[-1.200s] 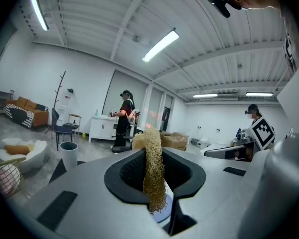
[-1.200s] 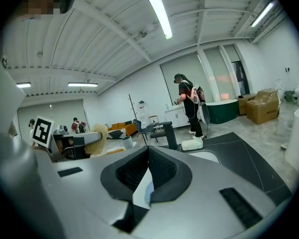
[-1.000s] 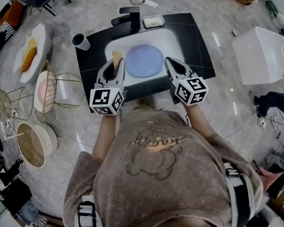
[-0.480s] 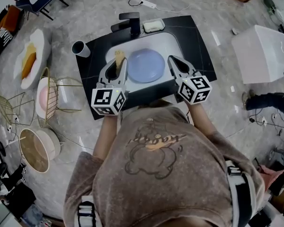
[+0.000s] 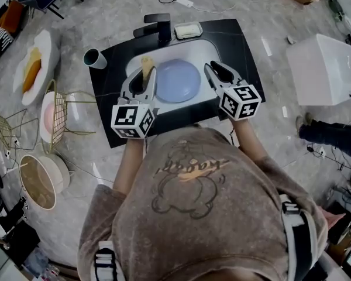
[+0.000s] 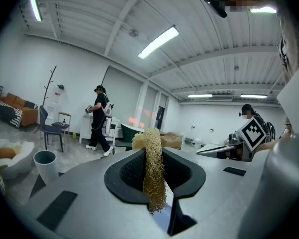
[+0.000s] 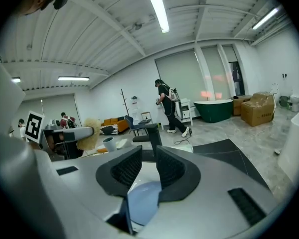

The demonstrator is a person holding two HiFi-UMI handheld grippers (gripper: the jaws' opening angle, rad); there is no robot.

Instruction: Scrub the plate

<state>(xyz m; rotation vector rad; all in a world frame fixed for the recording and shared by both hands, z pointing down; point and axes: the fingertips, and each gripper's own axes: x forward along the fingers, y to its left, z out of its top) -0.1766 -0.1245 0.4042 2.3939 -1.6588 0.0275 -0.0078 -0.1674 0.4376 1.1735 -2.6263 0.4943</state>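
A pale blue plate (image 5: 176, 81) lies in the white sink (image 5: 206, 50) set in a black counter. My left gripper (image 5: 145, 72) hovers at the plate's left edge, shut on a tan fibrous scrubber (image 5: 145, 63). In the left gripper view the scrubber (image 6: 152, 173) hangs pinched between the jaws of the left gripper (image 6: 150, 151). My right gripper (image 5: 213, 69) is at the plate's right edge. Its jaws have just been opening and nothing is between them. In the right gripper view the right gripper (image 7: 149, 161) shows a clear gap, with the plate (image 7: 142, 200) below.
A black faucet (image 5: 158, 23) and a soap dish (image 5: 188, 30) stand behind the sink, a grey cup (image 5: 95, 57) at the counter's left corner. A wire rack (image 5: 58, 113) and bowls (image 5: 38, 180) sit on the floor at left, a white box (image 5: 324, 69) at right.
Both grippers have moved a little forward over the sink, towards the plate's sides. The right jaws have parted. The left still holds the scrubber.
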